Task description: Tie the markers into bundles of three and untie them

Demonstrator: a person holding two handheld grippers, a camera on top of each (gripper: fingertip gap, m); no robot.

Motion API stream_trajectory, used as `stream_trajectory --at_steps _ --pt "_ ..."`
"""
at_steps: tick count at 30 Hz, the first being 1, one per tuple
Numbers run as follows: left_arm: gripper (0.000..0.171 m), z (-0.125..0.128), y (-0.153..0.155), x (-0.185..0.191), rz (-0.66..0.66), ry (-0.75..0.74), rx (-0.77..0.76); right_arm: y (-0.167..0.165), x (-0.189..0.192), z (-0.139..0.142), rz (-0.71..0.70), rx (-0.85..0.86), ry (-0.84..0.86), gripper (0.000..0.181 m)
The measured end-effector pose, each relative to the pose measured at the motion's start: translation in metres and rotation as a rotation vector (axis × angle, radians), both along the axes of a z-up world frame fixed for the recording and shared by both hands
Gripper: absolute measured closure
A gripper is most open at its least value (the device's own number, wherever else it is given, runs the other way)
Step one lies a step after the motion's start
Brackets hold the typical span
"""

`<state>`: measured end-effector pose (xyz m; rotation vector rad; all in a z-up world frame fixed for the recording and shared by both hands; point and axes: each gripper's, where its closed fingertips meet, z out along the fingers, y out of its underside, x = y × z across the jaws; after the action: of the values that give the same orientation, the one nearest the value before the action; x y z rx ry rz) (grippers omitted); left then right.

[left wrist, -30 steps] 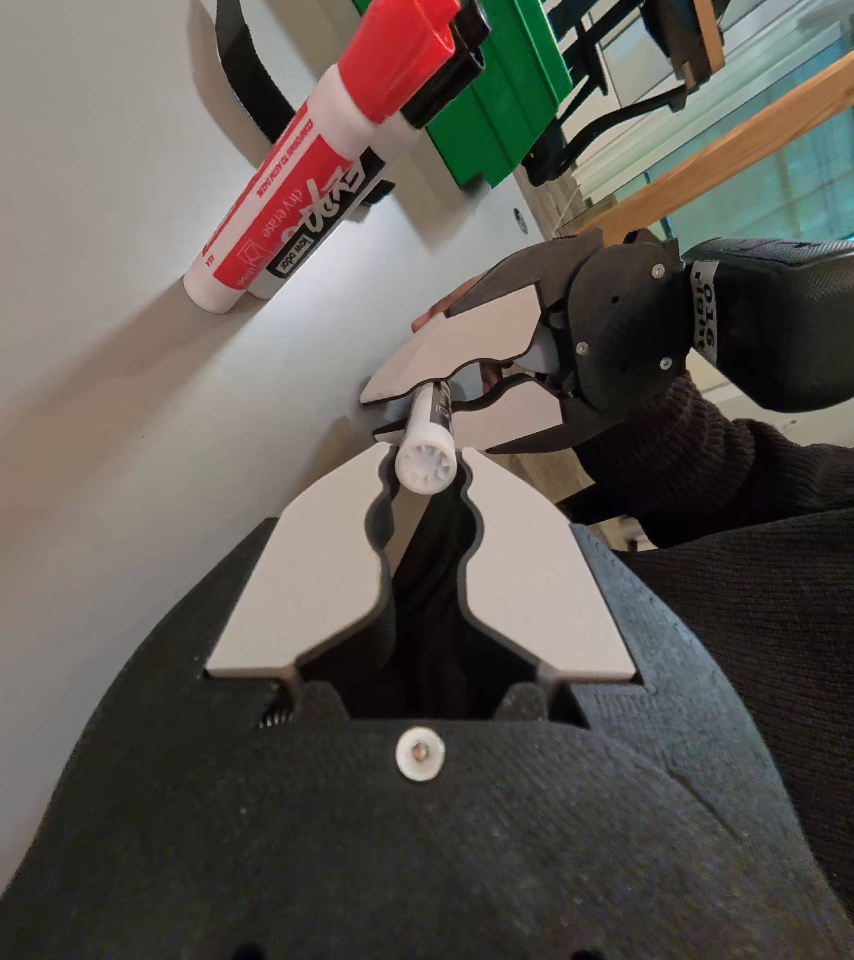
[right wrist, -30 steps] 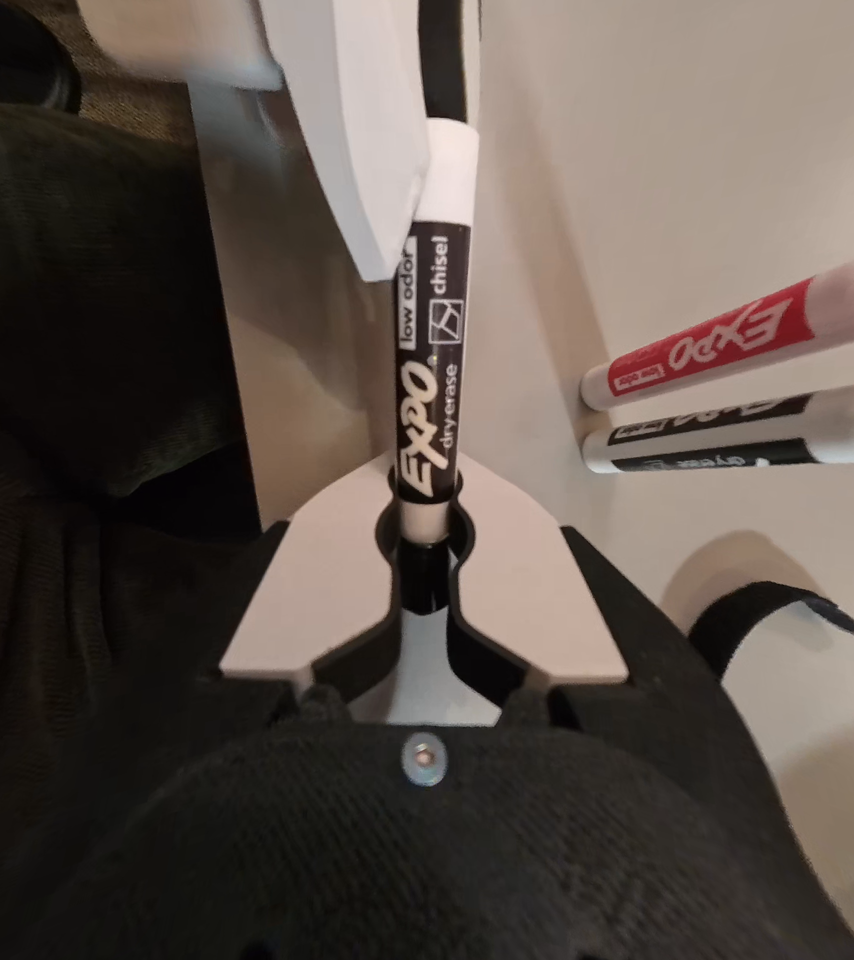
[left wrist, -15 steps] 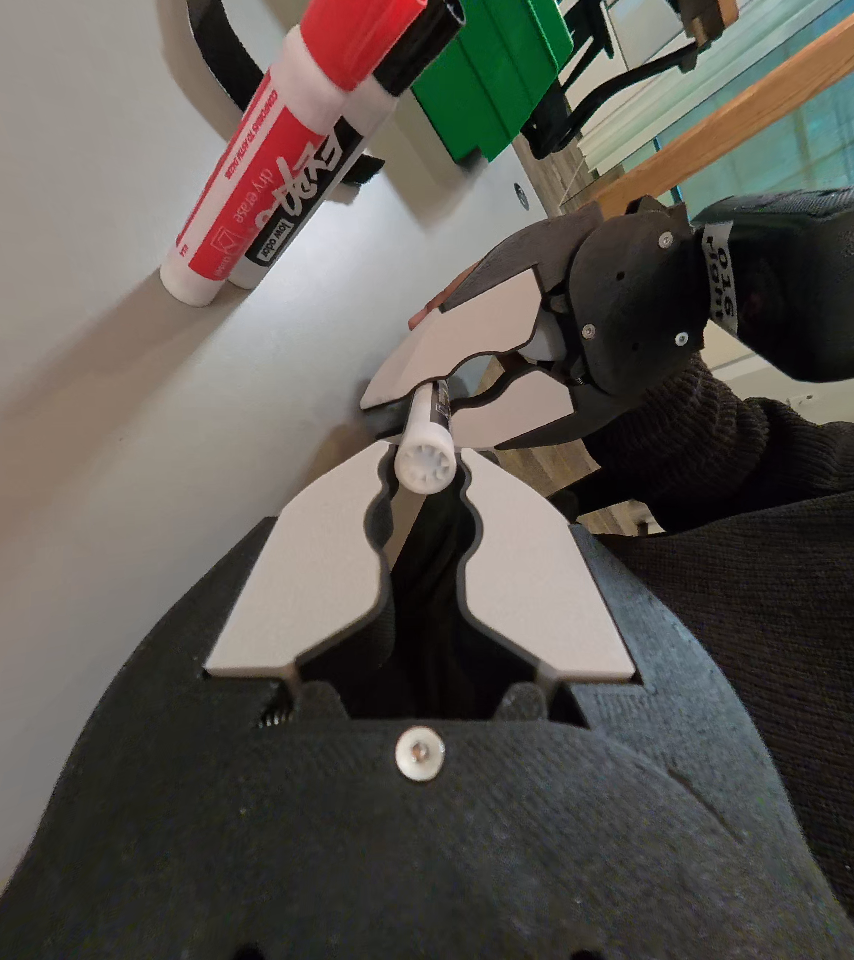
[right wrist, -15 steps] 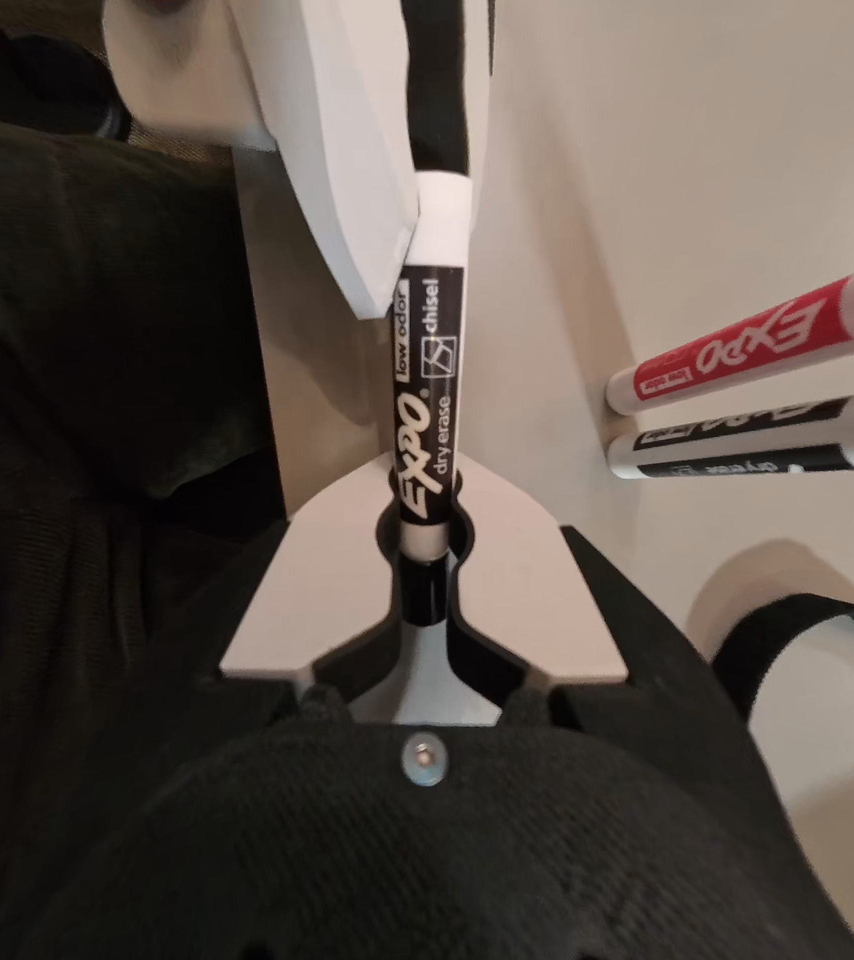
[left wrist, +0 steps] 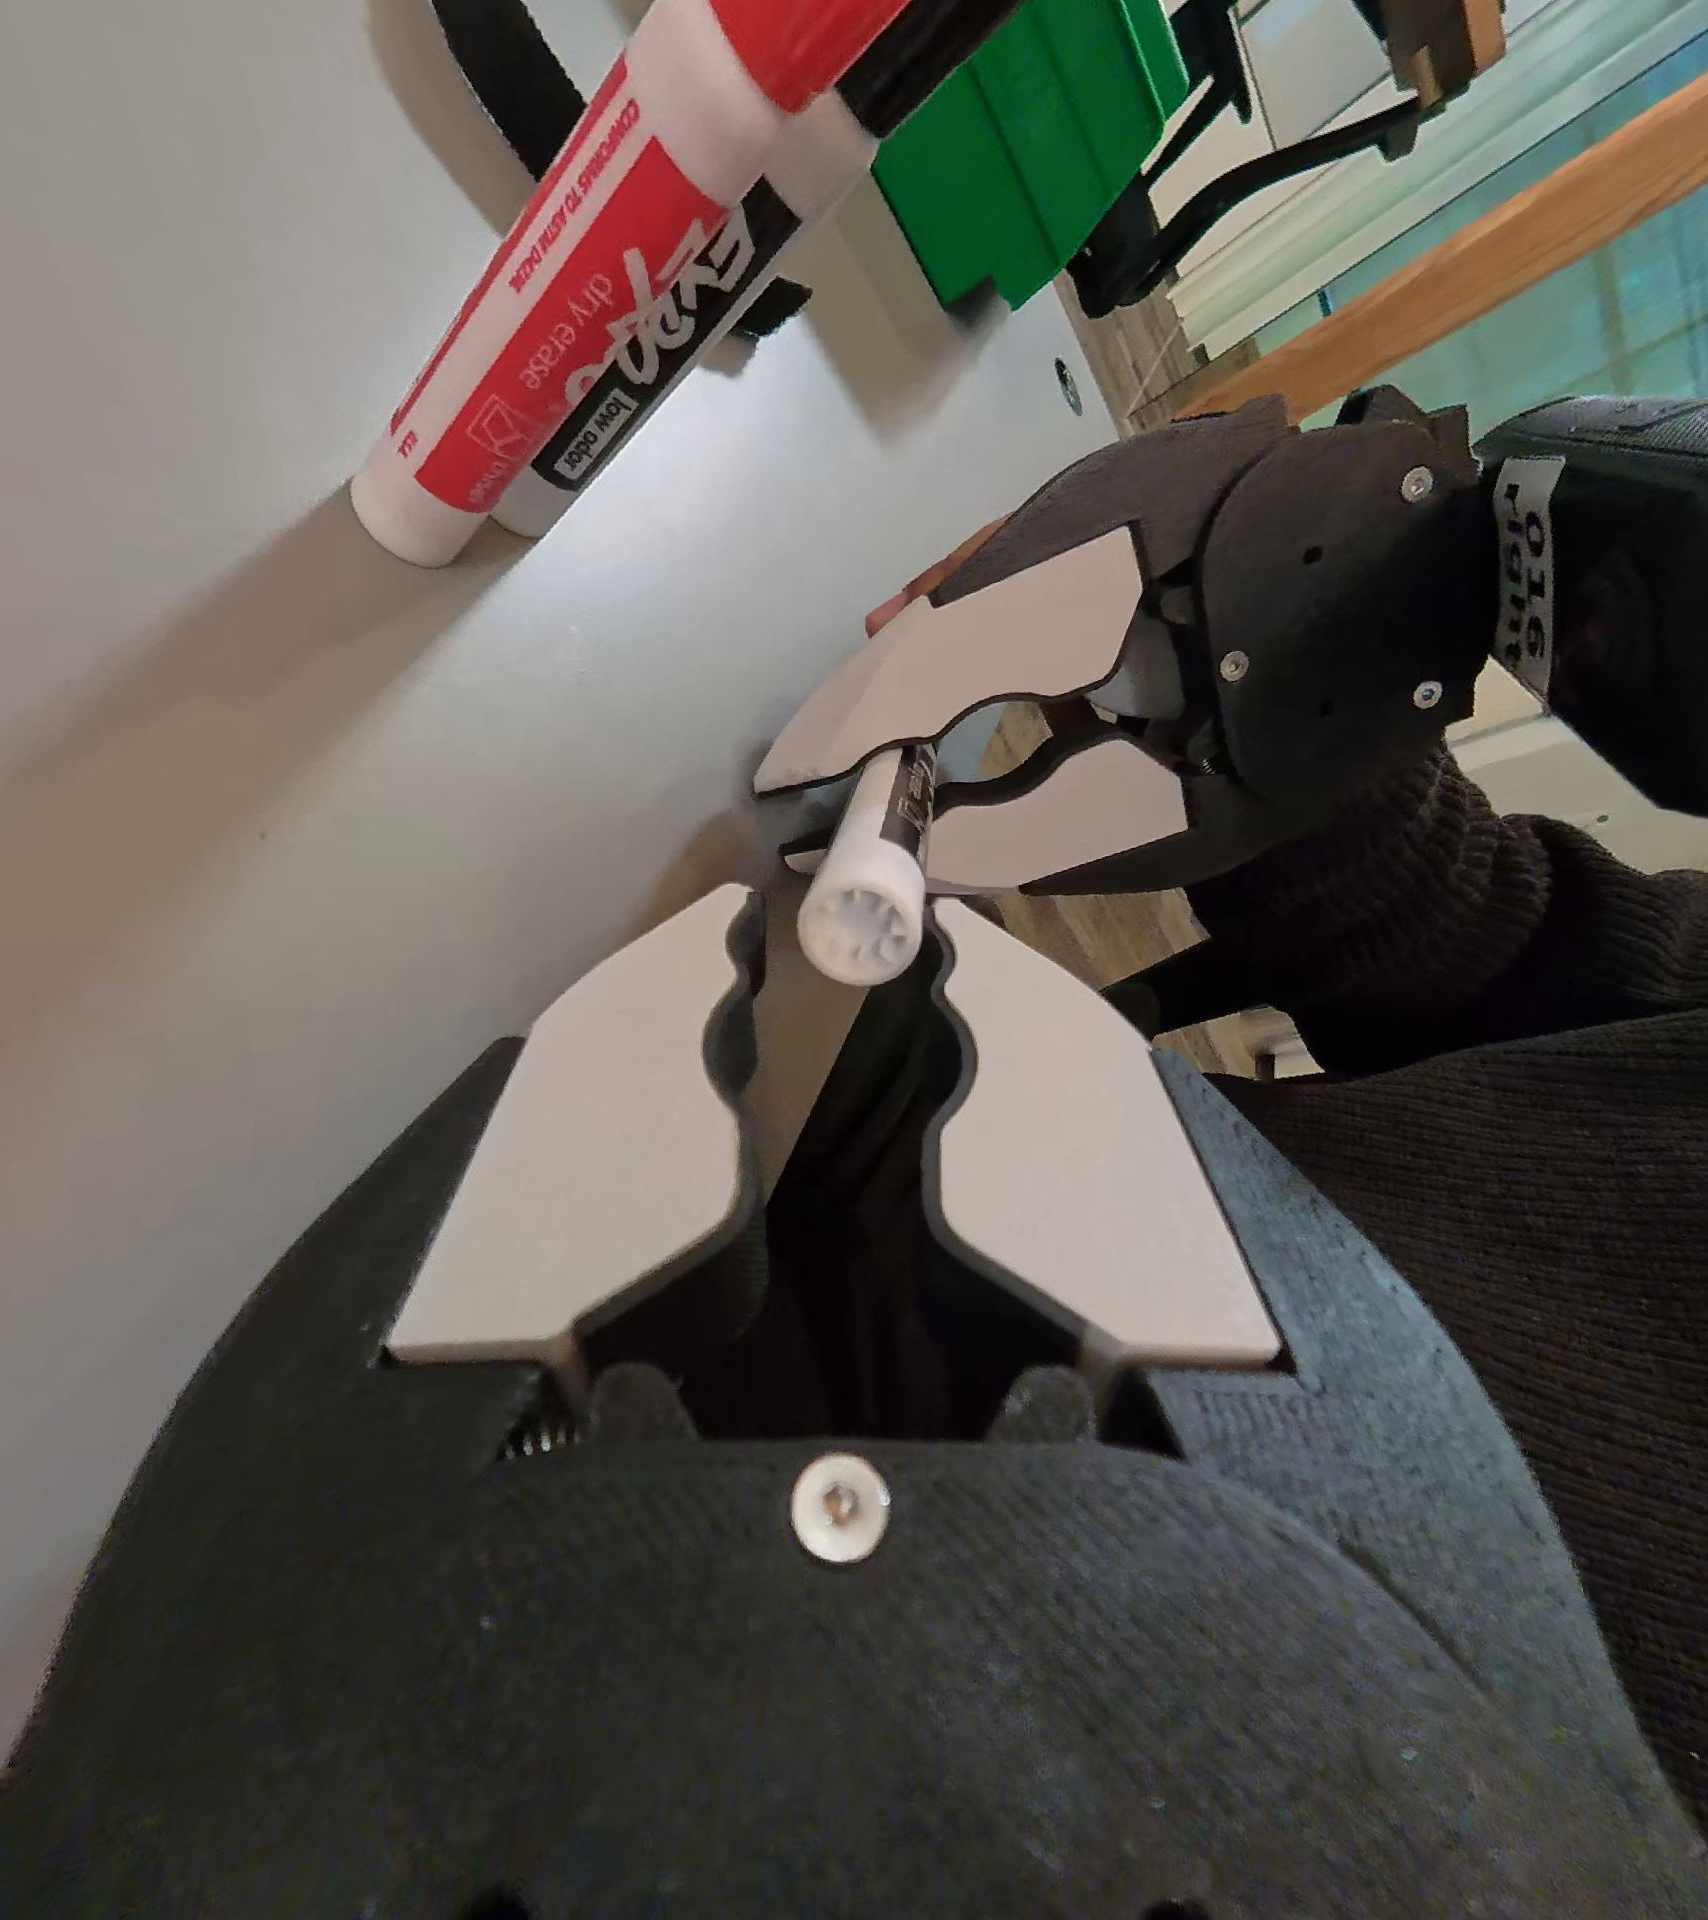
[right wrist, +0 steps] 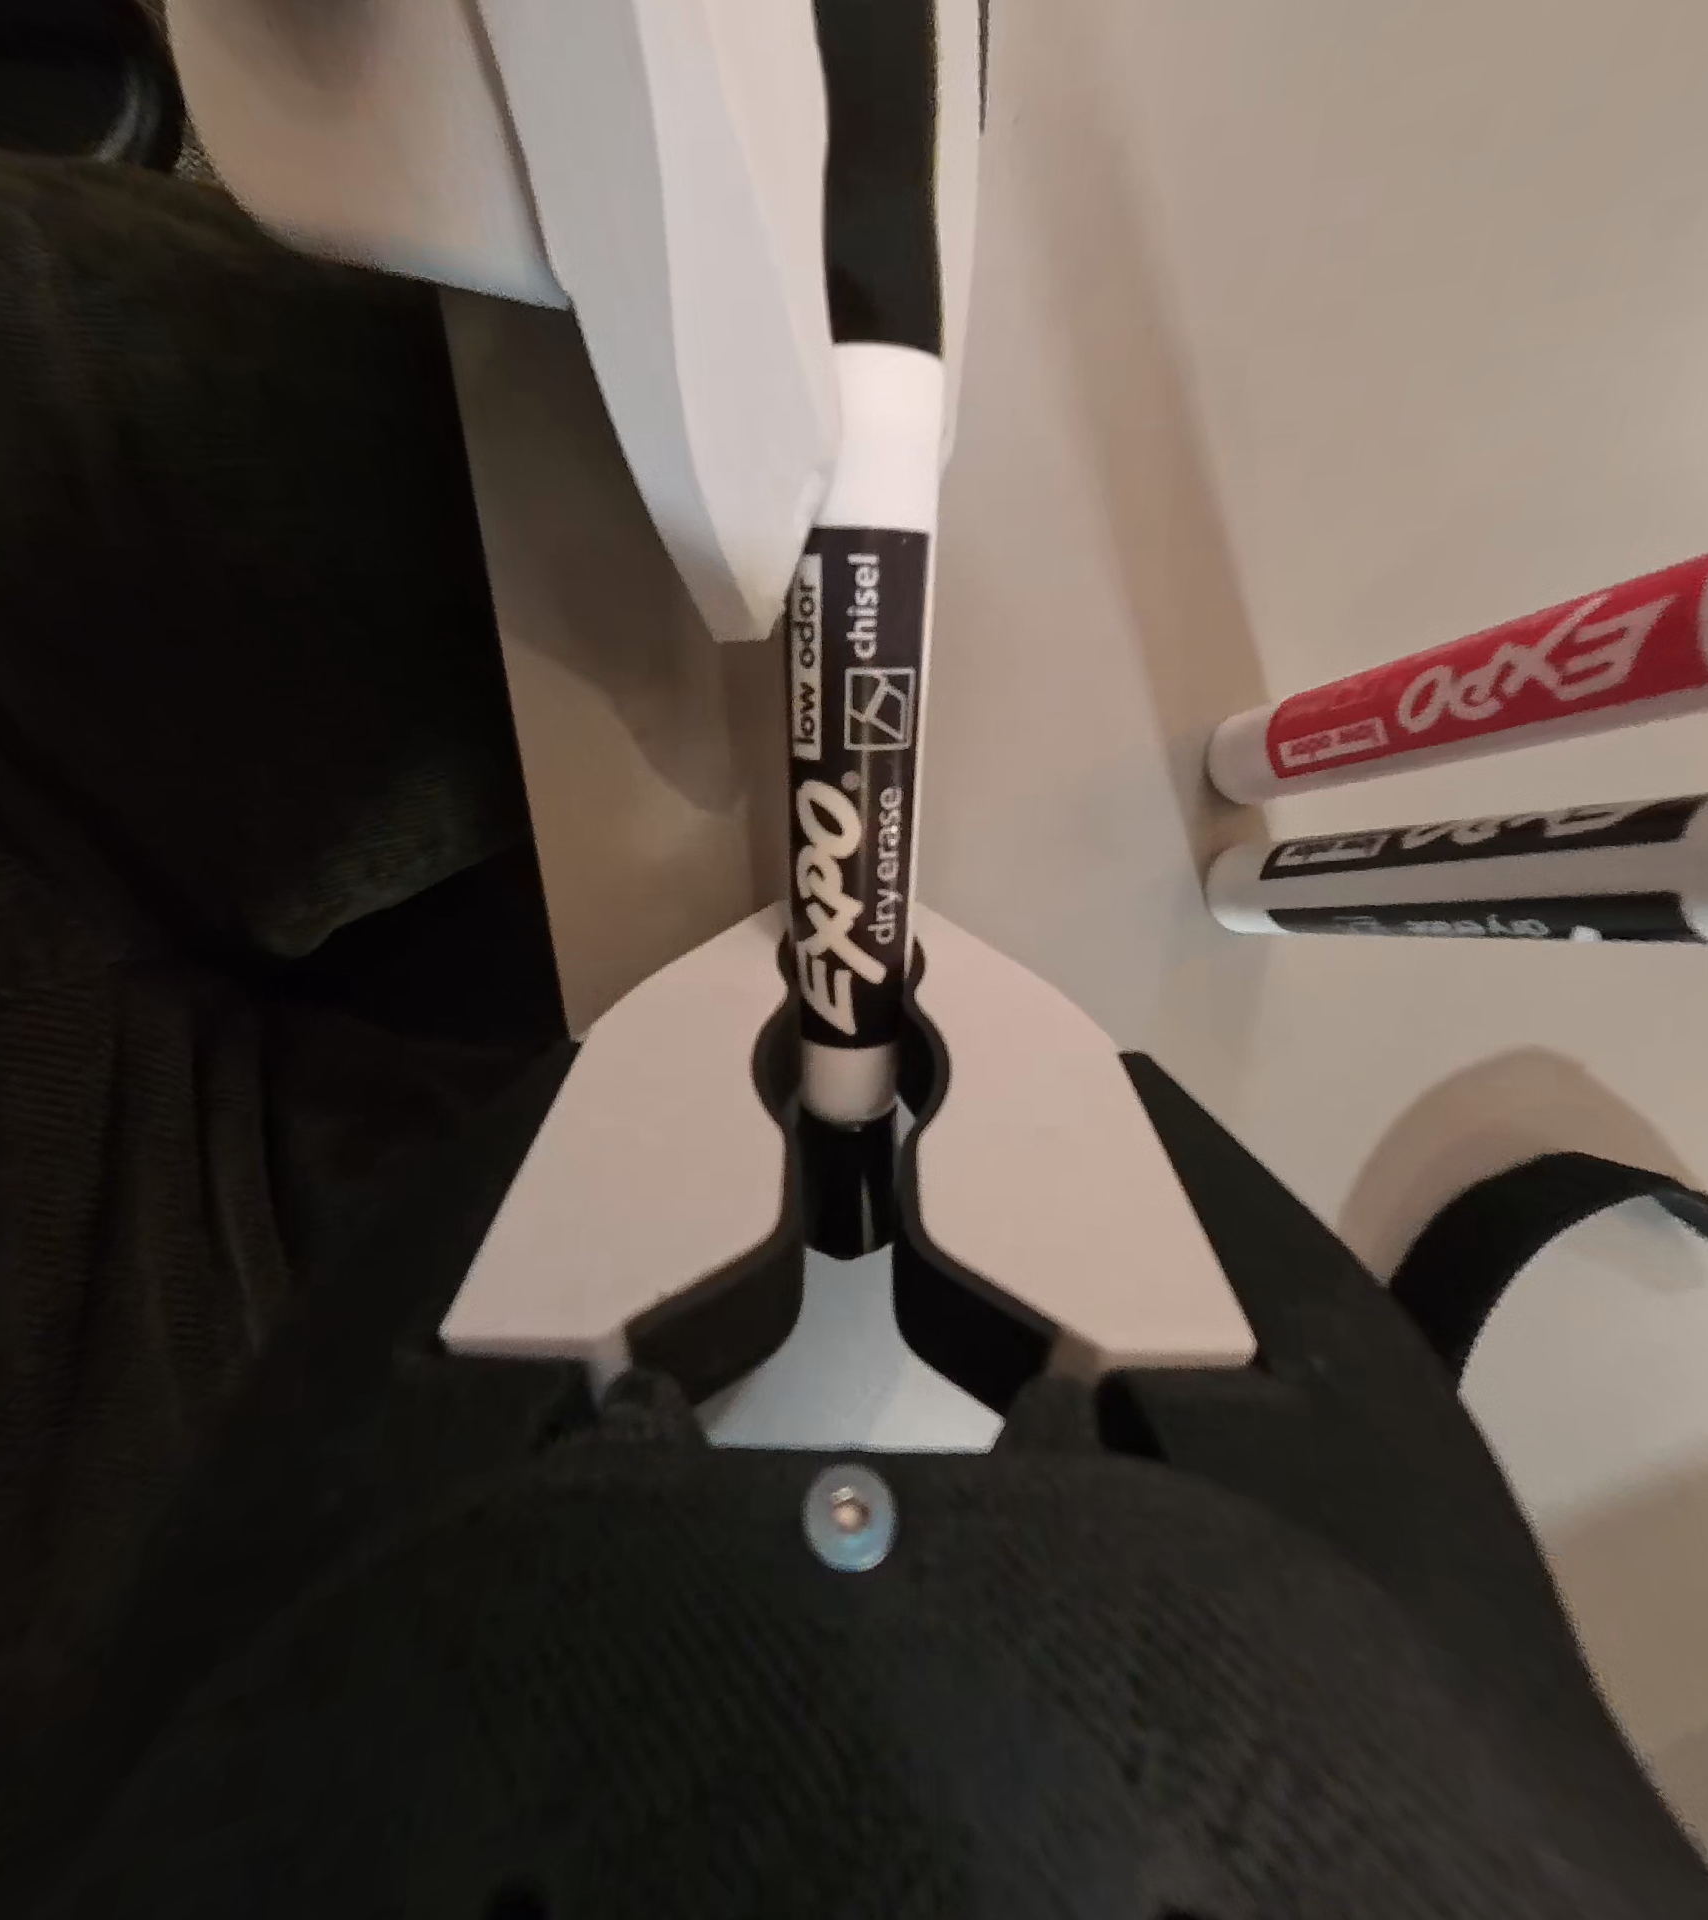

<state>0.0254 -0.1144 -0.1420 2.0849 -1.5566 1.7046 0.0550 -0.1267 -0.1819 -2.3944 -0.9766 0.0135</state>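
Observation:
A black dry-erase marker [right wrist: 855, 790] is held in the air near the edge of the white table [left wrist: 154, 727]. My right gripper [right wrist: 850, 945] is shut on its cap end; it also shows in the left wrist view [left wrist: 808, 821]. My left gripper [left wrist: 839, 914] has its jaws slightly apart around the marker's white tail end [left wrist: 862, 925], with a gap on one side. One of its white fingers [right wrist: 684, 312] lies alongside the tail. A red marker [left wrist: 569, 343] and a second black marker [left wrist: 694, 343] lie side by side on the table, also in the right wrist view [right wrist: 1504, 686] [right wrist: 1504, 883].
A loose black strap [right wrist: 1556, 1236] lies on the table beside the two markers; it also shows in the left wrist view [left wrist: 507, 94]. A green block [left wrist: 1016, 156] stands beyond them. A person's dark sleeve [left wrist: 1452, 935] reaches along the table edge. My right fingertips sit around 6 cm from my left ones.
My left jaws have parted a little around the marker's tail. Both grippers and the held marker have shifted closer to the two lying markers. The right grip is unchanged.

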Motion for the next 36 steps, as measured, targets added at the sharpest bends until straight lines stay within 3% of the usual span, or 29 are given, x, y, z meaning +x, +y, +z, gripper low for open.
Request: stream_trajectory --at_steps 17,23,30,33,36 --pt "0.138 -0.001 0.004 -0.001 0.009 0.004 -0.008 -0.002 0.000 0.001 -0.023 -0.036 0.092 0.167" --pt "0.133 0.008 0.020 0.000 0.024 -0.035 0.000 -0.006 0.005 0.002 -0.050 -0.034 0.097 0.167" --pt "0.131 0.030 0.048 0.028 0.086 -0.161 0.009 -0.024 0.027 0.002 -0.151 -0.021 0.107 0.167" --pt "0.129 0.028 0.058 0.046 0.119 -0.164 0.103 -0.035 0.037 0.002 -0.203 -0.014 0.114 0.167" --pt "0.126 0.015 0.055 0.058 0.046 -0.088 0.165 -0.047 0.046 0.003 -0.254 -0.006 0.121 0.167"
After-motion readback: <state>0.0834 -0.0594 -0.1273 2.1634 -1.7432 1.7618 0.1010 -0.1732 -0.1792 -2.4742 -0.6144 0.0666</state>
